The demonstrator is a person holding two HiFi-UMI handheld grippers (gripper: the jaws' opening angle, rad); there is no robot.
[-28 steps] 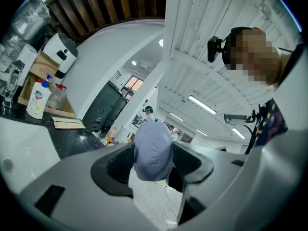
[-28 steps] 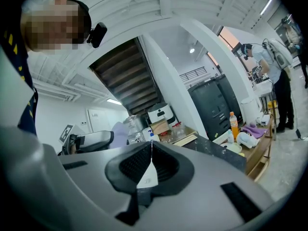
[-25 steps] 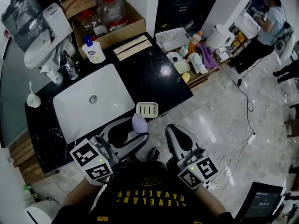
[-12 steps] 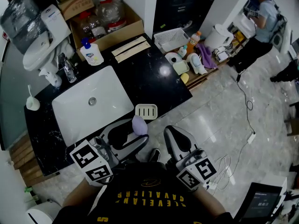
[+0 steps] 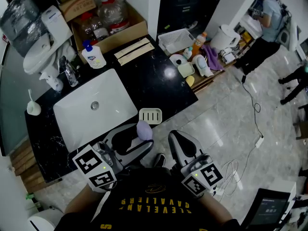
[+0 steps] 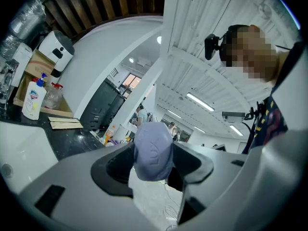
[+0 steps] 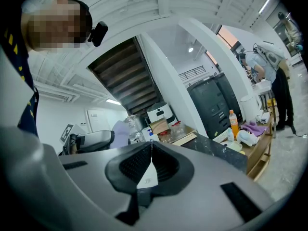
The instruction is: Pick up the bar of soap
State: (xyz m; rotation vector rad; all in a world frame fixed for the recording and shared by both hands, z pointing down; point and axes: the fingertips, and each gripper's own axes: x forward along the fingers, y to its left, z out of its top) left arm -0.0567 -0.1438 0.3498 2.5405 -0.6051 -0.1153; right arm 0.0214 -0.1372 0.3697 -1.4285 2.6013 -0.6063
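The lavender bar of soap point(image 5: 143, 130) sits between the fingertips of my left gripper point(image 5: 139, 134), just off the counter's front edge and near the empty white soap dish point(image 5: 150, 115). In the left gripper view the soap point(image 6: 153, 150) stands upright with both jaws pressed on its sides, held off the counter. My right gripper point(image 5: 174, 137) hangs beside it over the floor with its jaws together and nothing between them; the right gripper view shows the pads meeting point(image 7: 151, 159). That view also catches the soap point(image 7: 120, 128) off to the left.
The black counter point(image 5: 154, 81) holds a white sink point(image 5: 77, 124), a faucet point(image 5: 71, 73), a soap bottle point(image 5: 94, 54) and two flat packets point(image 5: 136, 49). A white basket point(image 5: 178, 40) and clutter lie to the right. A person point(image 5: 269, 20) stands far right.
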